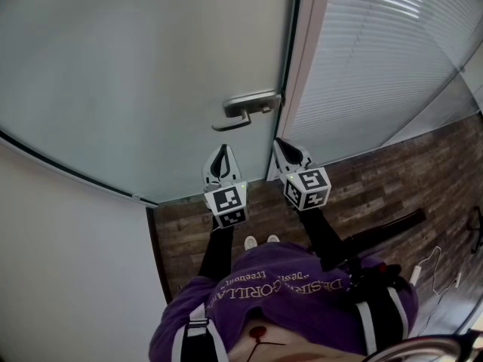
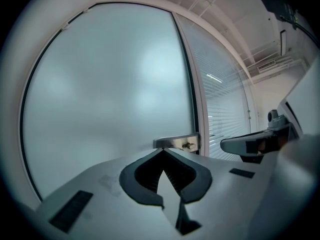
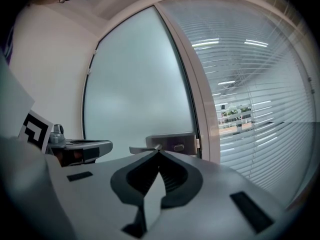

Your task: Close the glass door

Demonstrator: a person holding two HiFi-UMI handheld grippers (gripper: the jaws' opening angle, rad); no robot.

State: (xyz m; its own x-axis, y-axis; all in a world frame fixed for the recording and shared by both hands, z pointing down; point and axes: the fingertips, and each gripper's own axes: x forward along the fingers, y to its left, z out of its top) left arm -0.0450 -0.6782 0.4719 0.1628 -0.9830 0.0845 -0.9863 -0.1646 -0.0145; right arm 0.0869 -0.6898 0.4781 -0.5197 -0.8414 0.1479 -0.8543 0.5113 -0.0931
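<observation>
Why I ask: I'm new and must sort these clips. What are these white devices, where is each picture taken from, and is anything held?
A person holds a two-jaw tool in each hand: the left gripper and the right gripper. The head view looks steeply down from a camera on the person's head. The other two views come from a camera riding on each gripper, looking along its jaws. Both grippers face a frosted glass door near its metal handle. Both pairs of jaws are shut and hold nothing. Below is a wooden floor.
</observation>
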